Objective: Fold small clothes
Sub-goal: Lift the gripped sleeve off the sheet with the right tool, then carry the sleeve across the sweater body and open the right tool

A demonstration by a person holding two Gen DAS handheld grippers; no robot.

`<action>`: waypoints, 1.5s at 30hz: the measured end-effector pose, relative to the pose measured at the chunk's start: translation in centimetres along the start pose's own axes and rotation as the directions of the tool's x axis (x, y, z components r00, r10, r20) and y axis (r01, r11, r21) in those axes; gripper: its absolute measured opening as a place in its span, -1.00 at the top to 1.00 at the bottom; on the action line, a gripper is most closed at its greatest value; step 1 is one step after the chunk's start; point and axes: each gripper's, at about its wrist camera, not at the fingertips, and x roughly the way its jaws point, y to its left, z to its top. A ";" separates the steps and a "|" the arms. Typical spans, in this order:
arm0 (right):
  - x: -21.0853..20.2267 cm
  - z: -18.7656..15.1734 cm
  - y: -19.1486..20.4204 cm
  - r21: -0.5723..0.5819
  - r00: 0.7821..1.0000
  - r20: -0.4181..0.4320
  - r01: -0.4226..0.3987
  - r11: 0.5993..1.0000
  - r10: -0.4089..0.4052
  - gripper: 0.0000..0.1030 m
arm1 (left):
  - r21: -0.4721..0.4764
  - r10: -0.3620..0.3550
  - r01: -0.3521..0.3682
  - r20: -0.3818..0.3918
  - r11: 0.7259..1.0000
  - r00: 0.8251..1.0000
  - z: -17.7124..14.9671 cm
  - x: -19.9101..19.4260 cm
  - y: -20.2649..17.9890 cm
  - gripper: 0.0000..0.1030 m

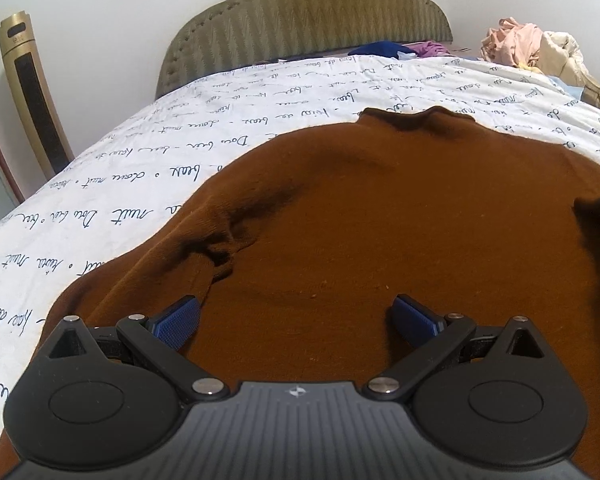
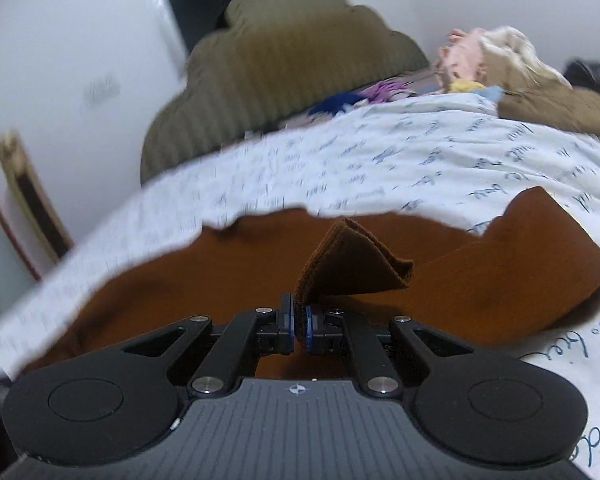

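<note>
A brown sweater lies spread on the bed, collar toward the headboard, with a bunched fold at its left side. My left gripper hovers low over the sweater's near part, open, its blue pads apart with only flat cloth under them. In the right wrist view my right gripper is shut on a cuff-like end of the brown sweater, which stands up folded from between the pads. A sleeve stretches off to the right over the sheet. This view is blurred by motion.
The bed has a white sheet with blue script and an olive padded headboard. A heap of clothes lies at the far right corner; blue and purple garments sit by the headboard. A gold tower appliance stands at the left.
</note>
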 end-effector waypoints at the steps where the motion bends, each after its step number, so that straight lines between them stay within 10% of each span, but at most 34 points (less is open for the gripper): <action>1: 0.4 -0.3 0.4 -0.035 1.000 -0.019 0.019 0.999 -0.020 0.75 | -0.001 -0.002 0.002 0.001 1.000 1.000 -0.1 0.0 0.0 -1.00; 6: 0.1 -2.5 0.9 -0.112 0.995 -0.070 0.063 0.992 -0.071 0.34 | -0.011 -0.011 0.011 0.003 1.000 1.000 -0.4 0.2 0.2 -1.00; 13: -0.4 -2.2 -3.2 0.208 0.998 -0.032 -0.048 0.977 0.056 -0.08 | -0.014 -0.003 0.004 0.012 1.000 1.000 -0.7 0.3 0.1 -1.00; 19: -0.2 -5.9 -9.5 0.717 0.981 0.136 -0.193 0.670 0.137 0.27 | -0.032 -0.007 0.007 0.011 0.999 1.000 -0.8 0.3 0.2 -1.00; 22: -0.2 -6.4 -9.7 0.744 0.987 0.125 -0.160 0.649 0.100 0.69 | -0.032 -0.001 0.001 0.014 0.999 1.000 -0.9 0.3 0.1 -1.00; 35: 2.3 1.9 2.0 0.287 0.998 0.042 -0.054 0.956 0.044 0.76 | -0.042 -0.005 0.006 0.018 0.999 1.000 -1.0 0.3 0.3 -1.00; 45: 4.8 3.9 6.0 0.213 0.995 0.027 -0.096 0.972 0.093 0.76 | -0.042 -0.005 0.006 0.018 0.999 1.000 -1.0 0.3 0.3 -1.00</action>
